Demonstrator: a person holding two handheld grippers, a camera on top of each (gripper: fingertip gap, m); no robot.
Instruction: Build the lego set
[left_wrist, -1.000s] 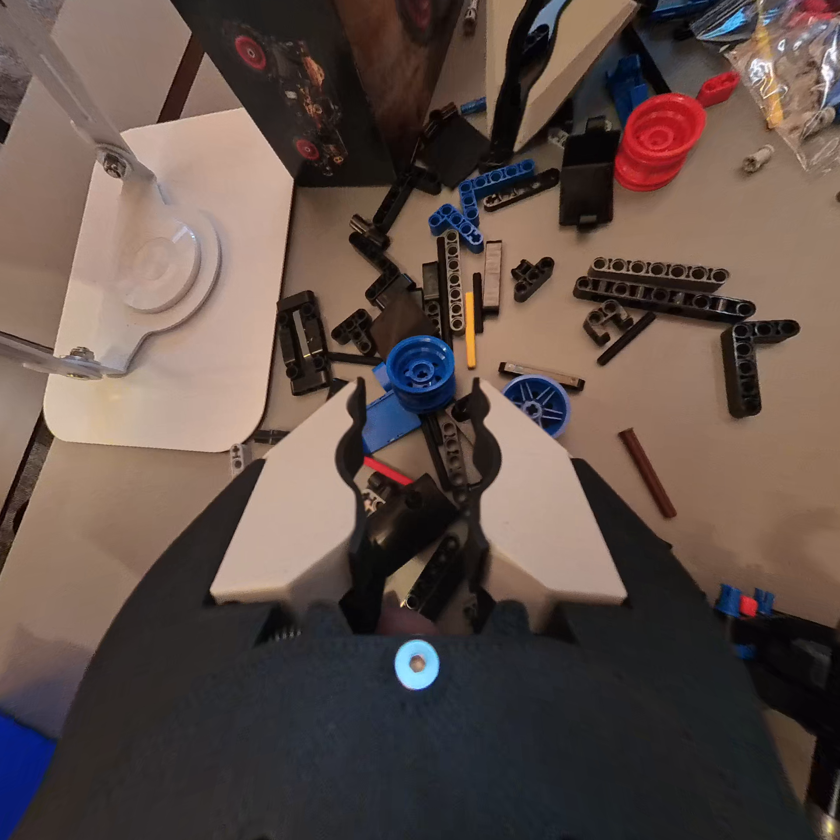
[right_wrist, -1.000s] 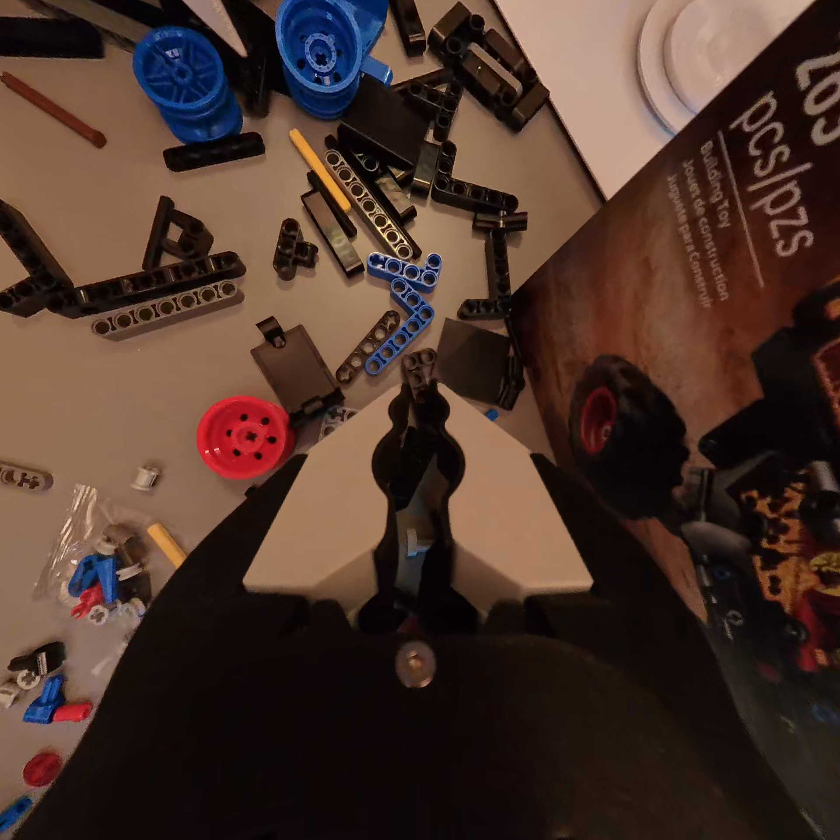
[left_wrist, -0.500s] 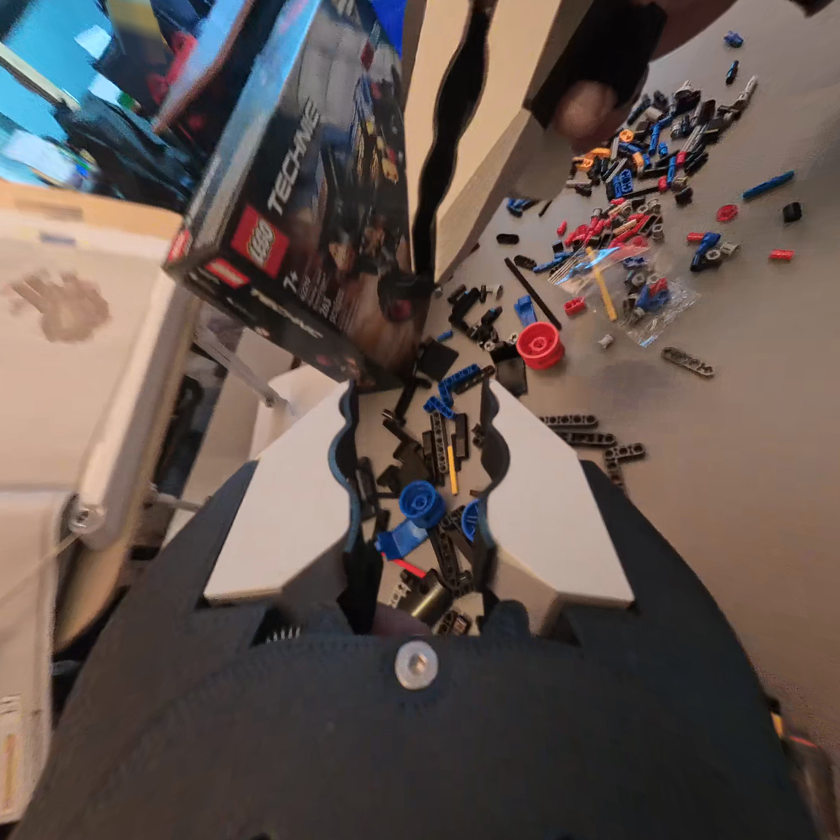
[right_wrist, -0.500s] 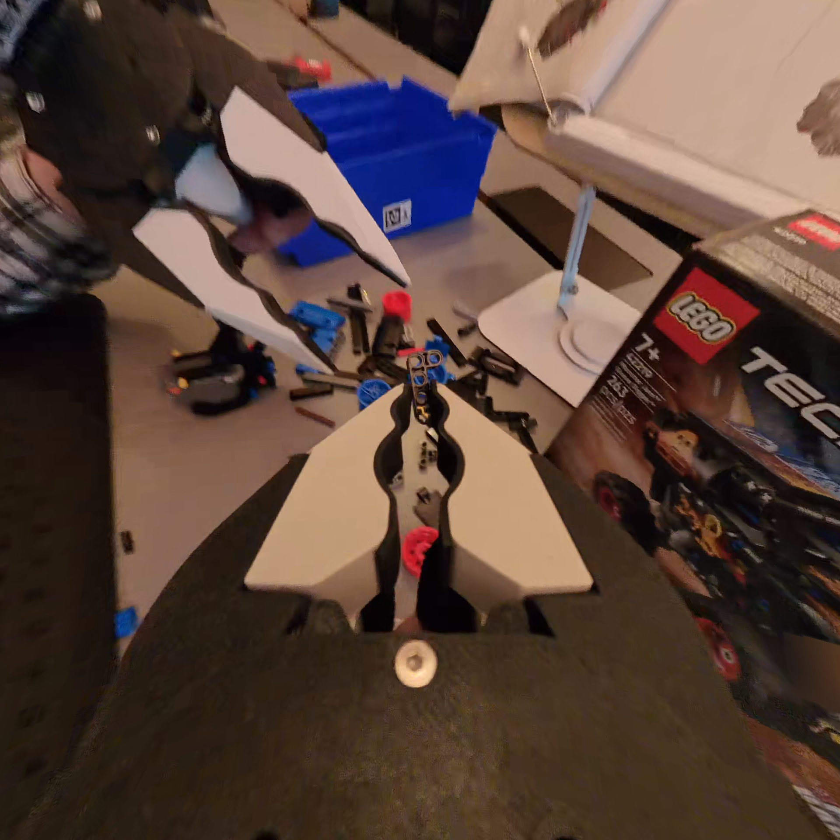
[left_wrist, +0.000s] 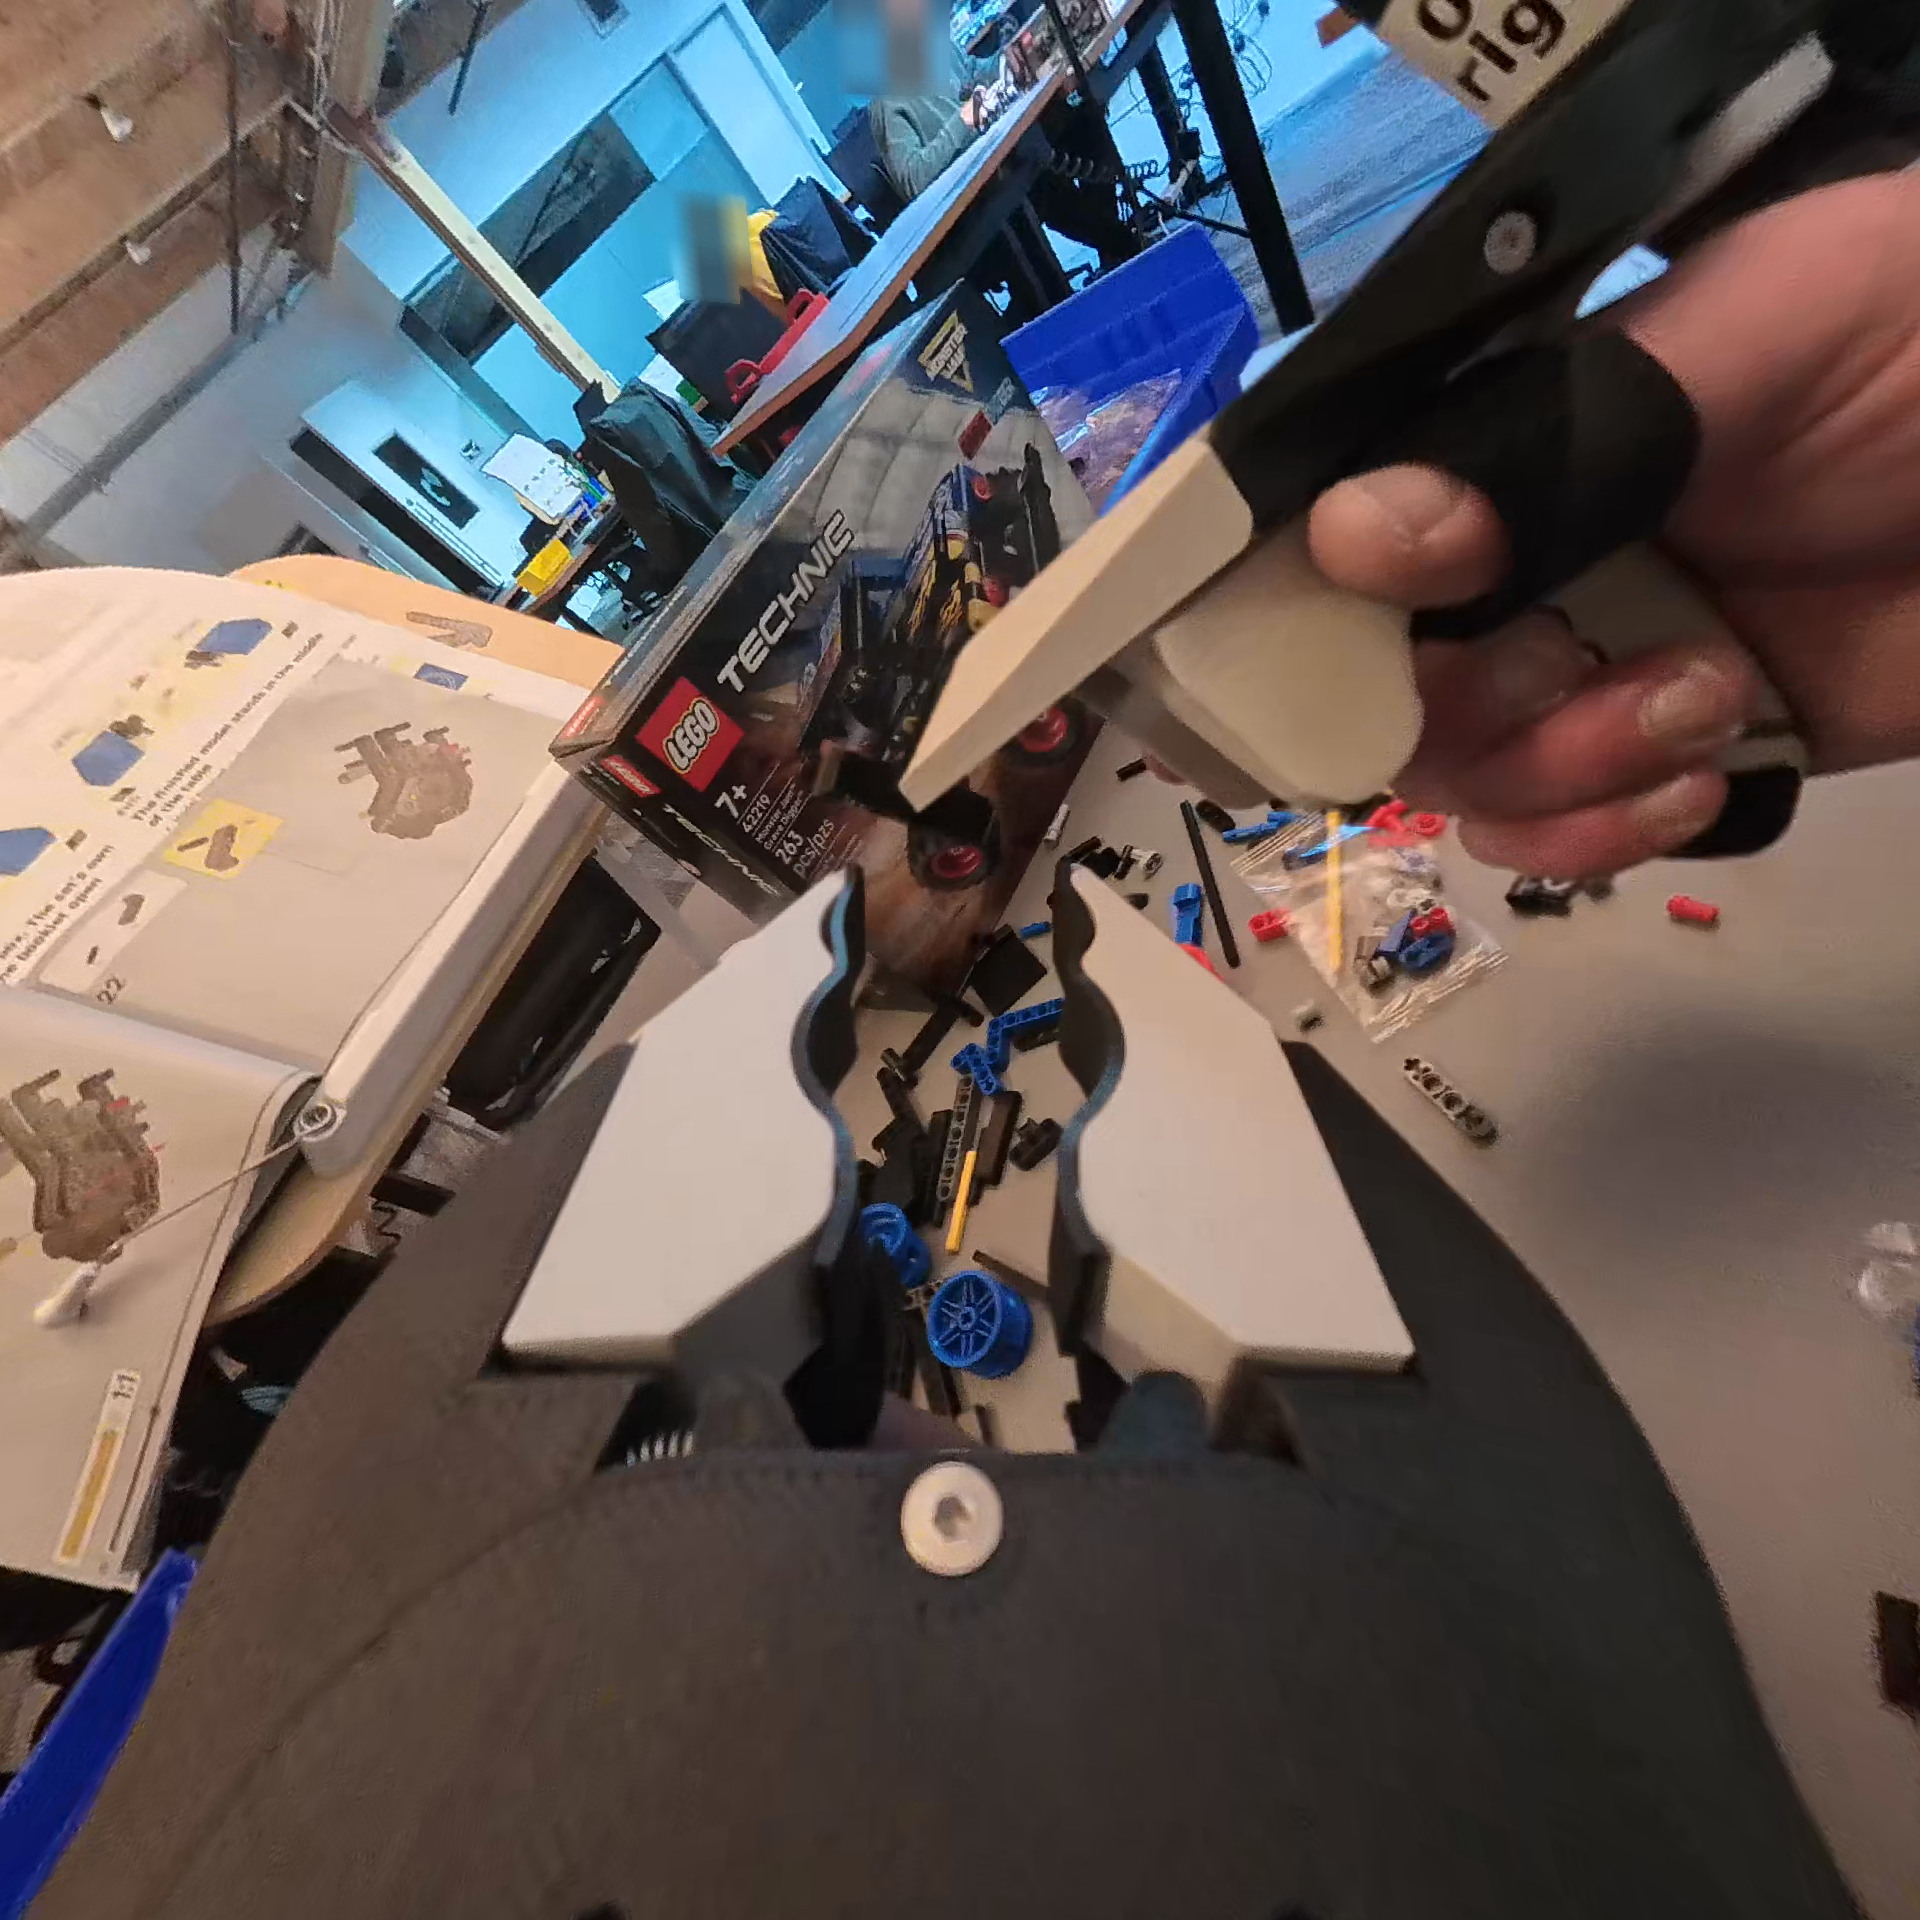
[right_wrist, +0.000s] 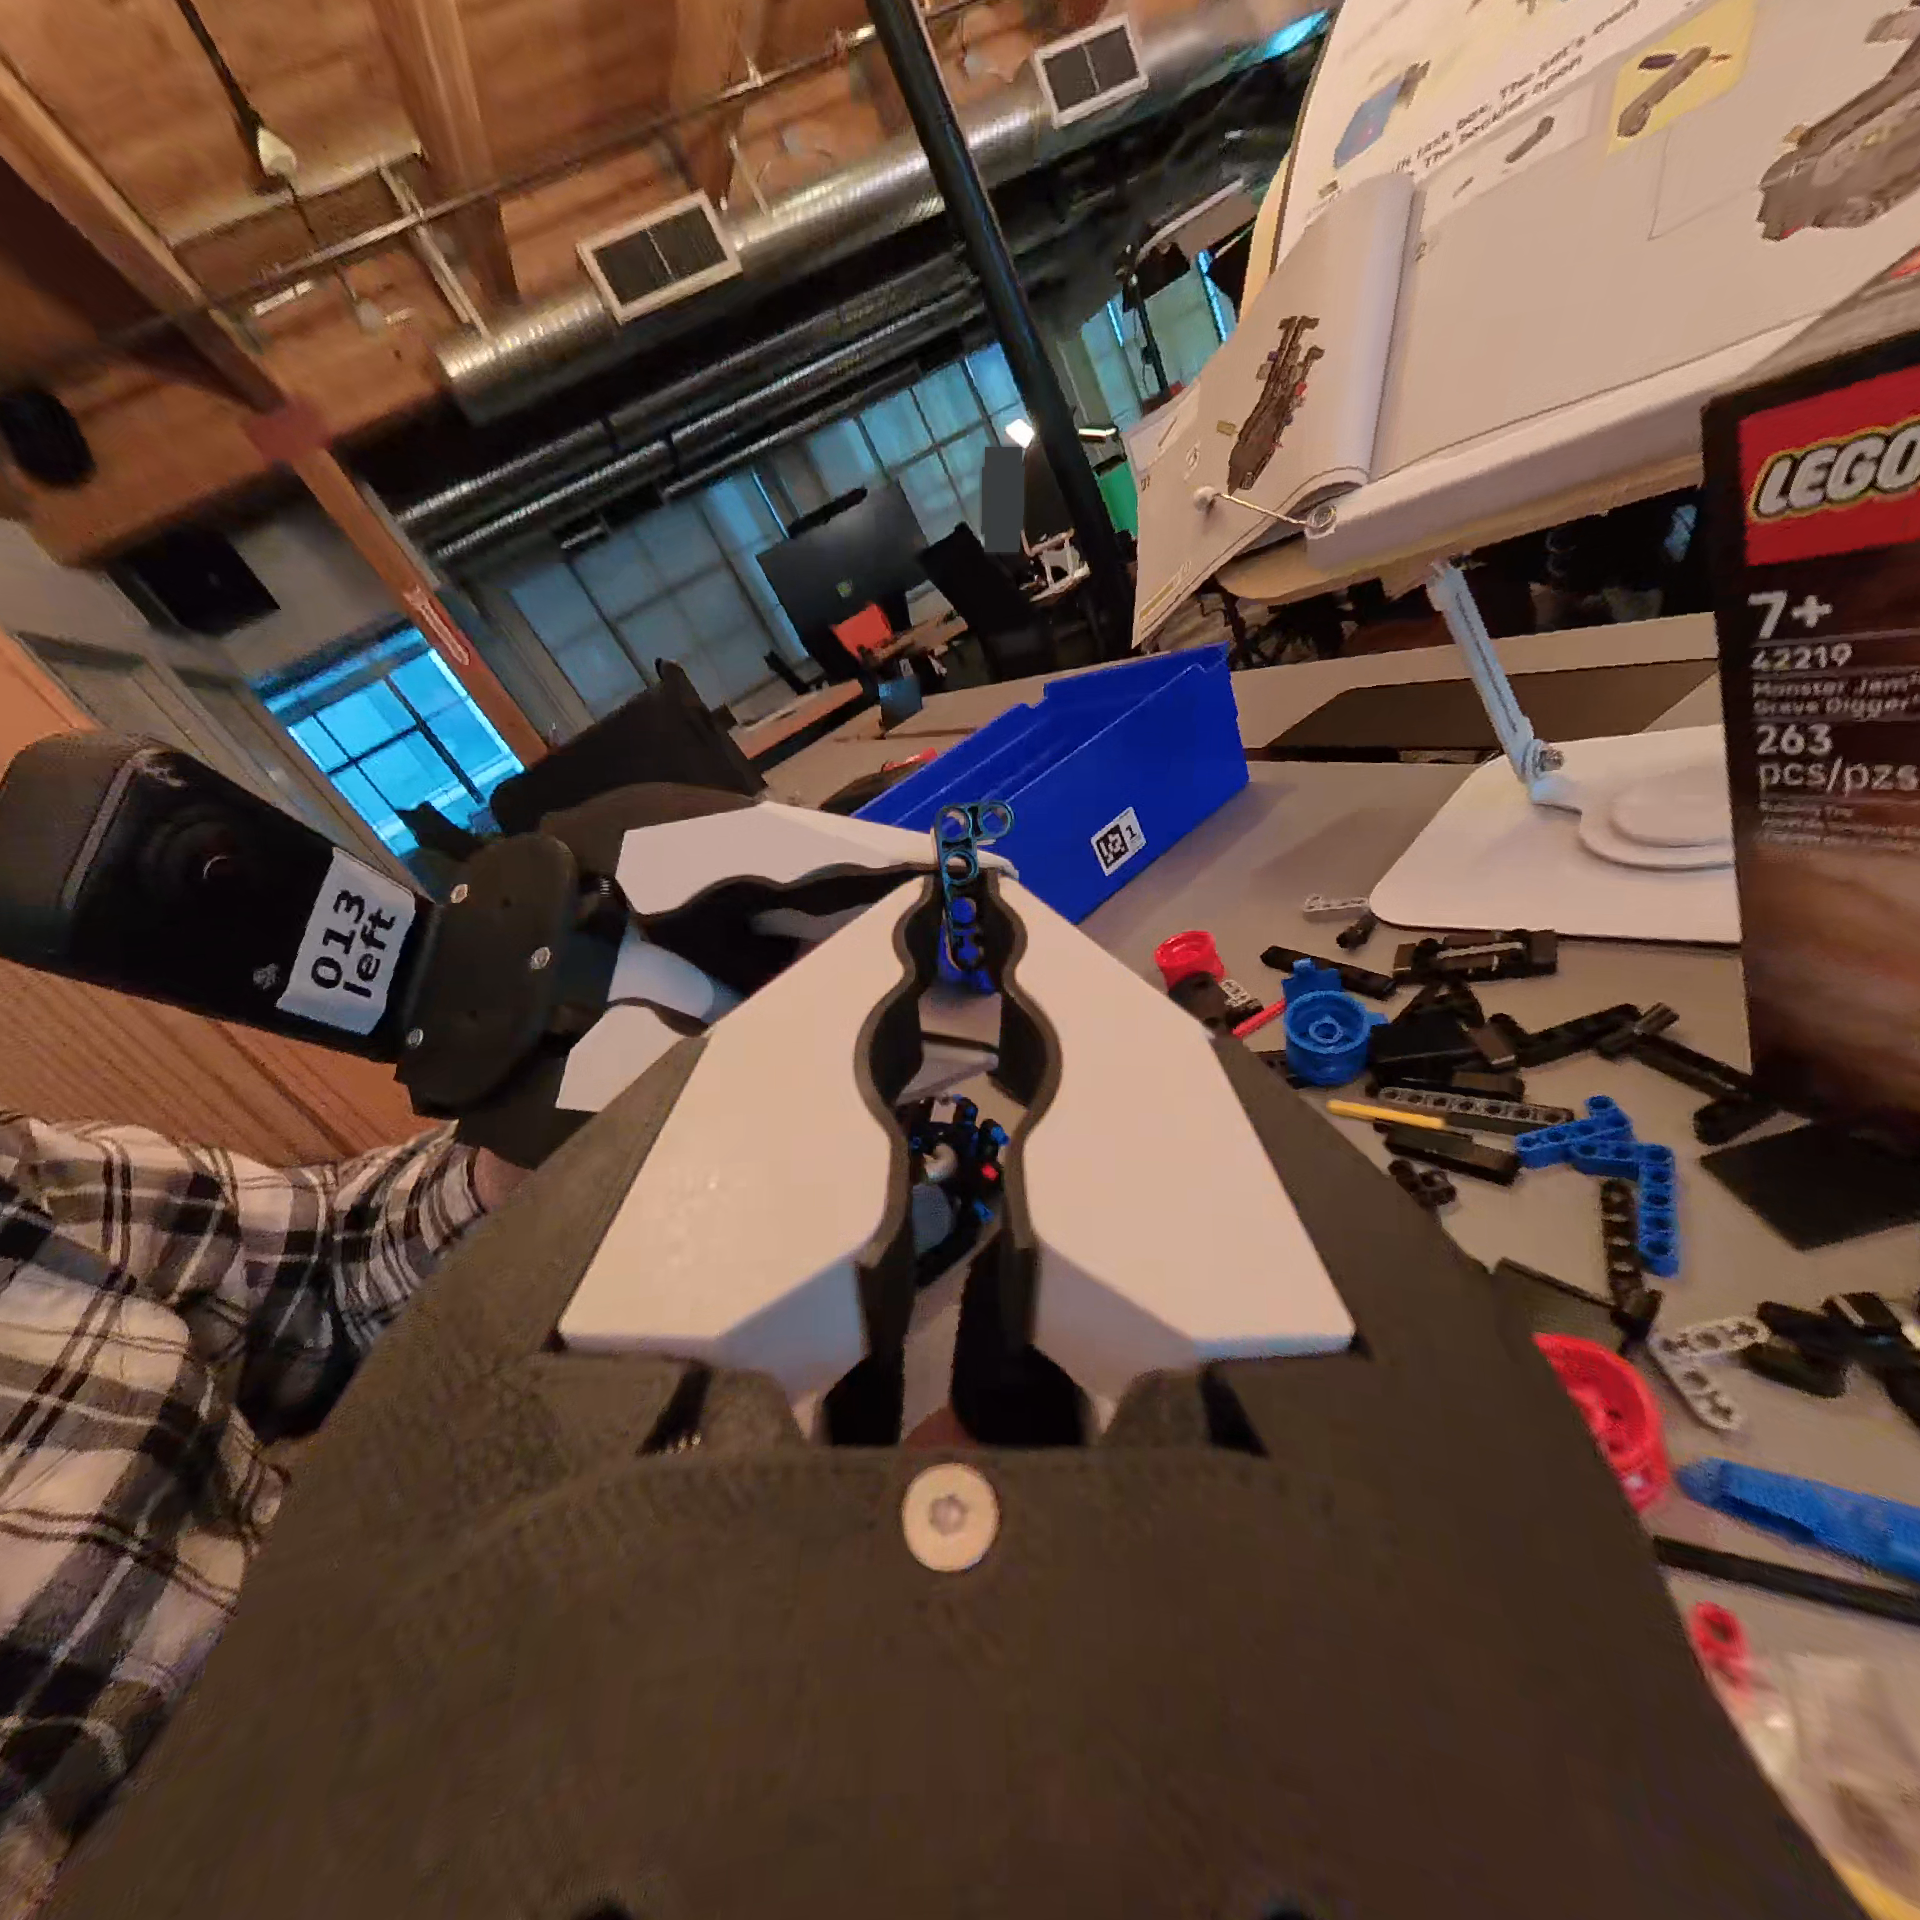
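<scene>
My right gripper (right_wrist: 961, 891) is shut on a black angled beam with holes (right_wrist: 964, 844); both pads press on it and its bent end sticks up past the fingertips. The gripper is raised above the table. In the left wrist view the right gripper (left_wrist: 920, 779) comes in from the upper right in a person's hand (left_wrist: 1683, 582), with the dark beam (left_wrist: 871, 781) at its tip. My left gripper (left_wrist: 961, 902) is open and empty, held above the loose pieces (left_wrist: 966, 1101). It also shows in the right wrist view (right_wrist: 790, 914), just left of the beam.
The set's box (left_wrist: 821, 665) stands behind the pieces. An open instruction booklet on a white stand (left_wrist: 270, 831) is at the left. A blue bin (right_wrist: 1101, 769), blue wheels (left_wrist: 977, 1325), a red wheel (right_wrist: 1600, 1403) and a bag of small parts (left_wrist: 1371, 935) lie around on the grey table (left_wrist: 1558, 1195).
Both grippers rose from the pile and tilted up to face each other. The right kept the black beam. The left jaws spread, then narrowed a little, holding nothing.
</scene>
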